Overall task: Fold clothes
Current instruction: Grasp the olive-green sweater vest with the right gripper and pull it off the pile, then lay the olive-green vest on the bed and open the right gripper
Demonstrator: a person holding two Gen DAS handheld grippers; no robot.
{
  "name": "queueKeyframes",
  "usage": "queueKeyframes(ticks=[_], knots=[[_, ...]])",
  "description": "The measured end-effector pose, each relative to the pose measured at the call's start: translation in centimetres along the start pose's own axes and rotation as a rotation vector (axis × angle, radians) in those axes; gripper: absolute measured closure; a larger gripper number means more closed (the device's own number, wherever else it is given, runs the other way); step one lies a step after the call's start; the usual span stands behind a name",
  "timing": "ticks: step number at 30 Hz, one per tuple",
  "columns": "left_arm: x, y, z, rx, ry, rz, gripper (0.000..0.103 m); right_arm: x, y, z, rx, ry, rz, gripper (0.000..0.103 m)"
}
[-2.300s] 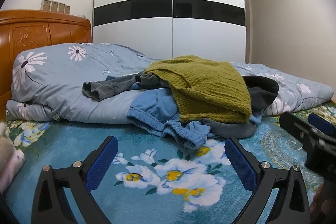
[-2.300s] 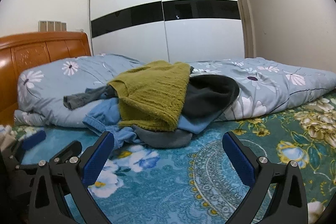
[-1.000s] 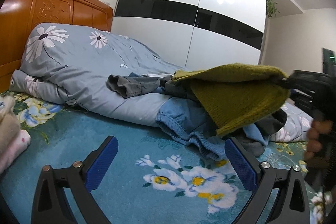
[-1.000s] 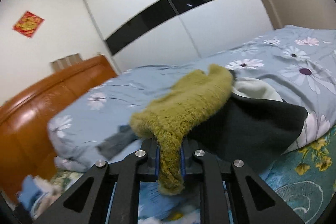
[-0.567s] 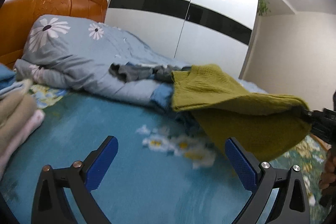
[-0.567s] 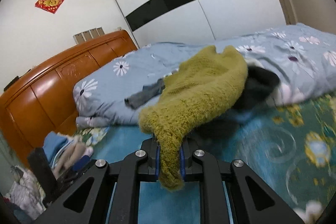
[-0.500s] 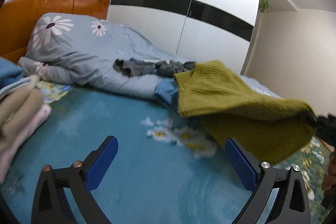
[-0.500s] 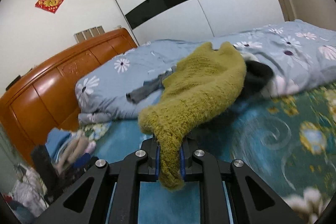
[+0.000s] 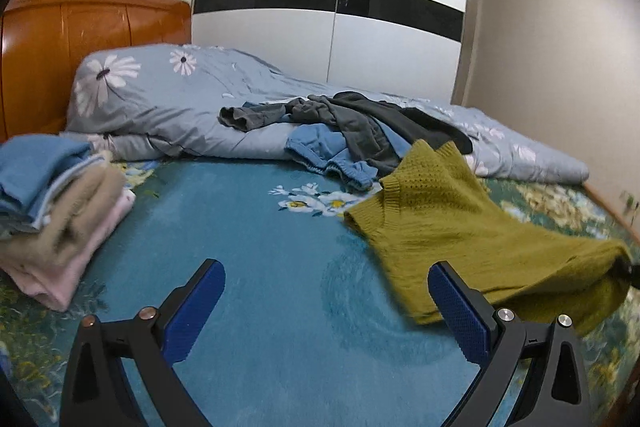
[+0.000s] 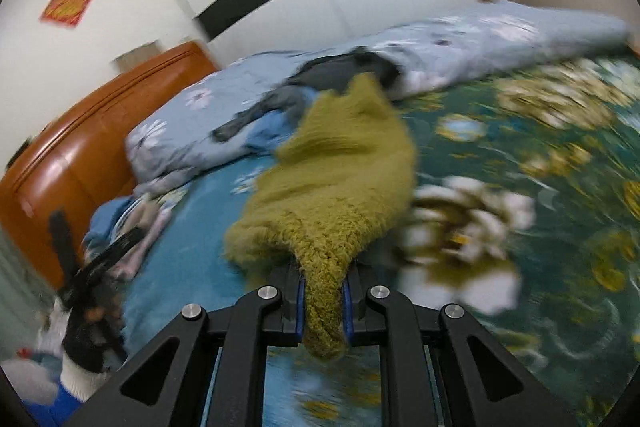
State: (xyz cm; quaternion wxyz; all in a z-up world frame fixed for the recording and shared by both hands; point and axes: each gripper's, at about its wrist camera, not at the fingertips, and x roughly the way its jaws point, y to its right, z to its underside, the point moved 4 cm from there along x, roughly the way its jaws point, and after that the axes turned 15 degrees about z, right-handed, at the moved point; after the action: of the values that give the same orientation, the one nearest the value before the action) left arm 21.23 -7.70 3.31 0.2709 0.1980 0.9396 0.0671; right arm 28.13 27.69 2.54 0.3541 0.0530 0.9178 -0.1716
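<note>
An olive-green knit sweater (image 9: 472,239) lies stretched over the blue floral bedspread (image 9: 256,227), off the clothes pile. My right gripper (image 10: 323,303) is shut on one end of the sweater (image 10: 340,183), which trails away toward the pile. My left gripper (image 9: 326,311) is open and empty, low over the bedspread, left of the sweater. A pile of unfolded clothes (image 9: 344,131), grey, dark and blue, rests against the rolled duvet. The right gripper's tip shows at the far right edge of the left wrist view (image 9: 628,269).
A stack of folded clothes (image 9: 56,211), blue, beige and pink, sits at the left of the bed. A rolled light-blue flowered duvet (image 9: 180,111) lies along the back. An orange wooden headboard (image 9: 80,39) and a white wardrobe (image 9: 328,27) stand behind.
My right gripper has pulled the green sweater off the pile and toward the front right, so it now lies on the bedspread. The left gripper stayed open and swung to face the bed.
</note>
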Motion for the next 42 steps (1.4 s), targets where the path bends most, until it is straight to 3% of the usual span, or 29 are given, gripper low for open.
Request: queueKeyframes(ticks=[4, 11, 16, 19, 25, 29, 34, 39, 41, 42], knots=[[-0.2, 0.8, 0.9, -0.001, -0.025, -0.005, 0.0, 1.8, 2.9, 1.2, 0.044, -0.081, 0.05, 0.088], [-0.9, 1.0, 2.2, -0.015, -0.037, -0.03, 0.0, 1.4, 3.1, 2.8, -0.081, -0.116, 0.117, 0.08], [-1.5, 0.7, 3.1, -0.028, -0.026, -0.047, 0.0, -1.5, 3.8, 2.5, -0.136, -0.042, 0.245, 0.075], [-1.5, 0.2, 3.5, -0.073, -0.023, -0.037, 0.0, -2.4, 1.2, 1.7, -0.23, 0.028, 0.286, 0.074], [-2.5, -0.1, 4.0, -0.058, -0.041, -0.066, 0.0, 4.7, -9.8, 3.0, -0.404, -0.047, 0.086, 0.074], [-4.2, -1.7, 4.0, -0.066, -0.031, -0.092, 0.0, 10.1, -17.3, 5.1, -0.502, -0.106, 0.025, 0.074], [-5.5, -3.6, 4.3, -0.083, -0.029, -0.118, 0.0, 14.6, -22.2, 6.5, -0.596, -0.121, 0.079, 0.06], [-5.7, -4.9, 5.0, -0.107, -0.039, -0.126, 0.0, 16.3, -23.5, 7.1, -0.698, -0.099, 0.204, 0.06], [-5.5, -5.2, 5.2, -0.114, -0.045, -0.125, 0.0, 16.3, -23.4, 6.8, -0.698, -0.09, 0.229, 0.065], [-5.4, -5.3, 5.3, -0.116, -0.048, -0.125, 0.0, 16.2, -23.1, 6.5, -0.685, -0.089, 0.23, 0.081]])
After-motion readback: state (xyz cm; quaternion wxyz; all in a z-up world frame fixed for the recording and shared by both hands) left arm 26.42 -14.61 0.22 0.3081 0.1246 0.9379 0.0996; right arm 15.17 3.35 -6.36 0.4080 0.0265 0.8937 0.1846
